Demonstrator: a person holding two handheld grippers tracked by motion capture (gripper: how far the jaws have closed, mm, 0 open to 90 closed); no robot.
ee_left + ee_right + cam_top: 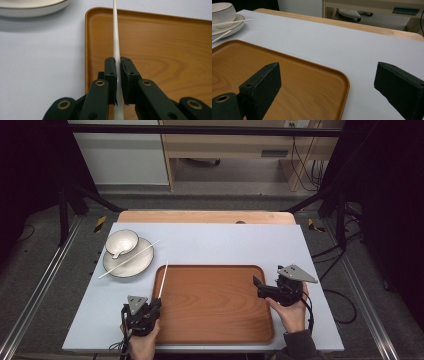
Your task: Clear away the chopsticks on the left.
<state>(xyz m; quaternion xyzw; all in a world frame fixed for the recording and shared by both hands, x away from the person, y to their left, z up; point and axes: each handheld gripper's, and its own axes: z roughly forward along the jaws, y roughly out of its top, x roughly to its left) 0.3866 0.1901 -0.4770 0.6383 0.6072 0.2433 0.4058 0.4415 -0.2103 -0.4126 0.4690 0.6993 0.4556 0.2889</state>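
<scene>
Left gripper view | my left claw (pixel 116 82) pinches a white chopstick (pixel 115 37) | right claw (pixel 332 87) spread | I'd lower it level onto the tray (pixel 162 50) beneath.

bowl (pixel 121 242) on plate (pixel 128 259), left of and behind tray (pixel 215 302).

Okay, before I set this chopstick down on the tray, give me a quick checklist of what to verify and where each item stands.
1. Left gripper shut on the held chopstick: ok.
2. Tray bare for placing: ok.
3. Right gripper open, holding nothing: ok.
4. Right gripper out of the way: not ok, it hovers over the tray's right edge.
5. Second chopstick resting across the plate: ok.
6. Bowl sitting on the plate: ok.
</scene>
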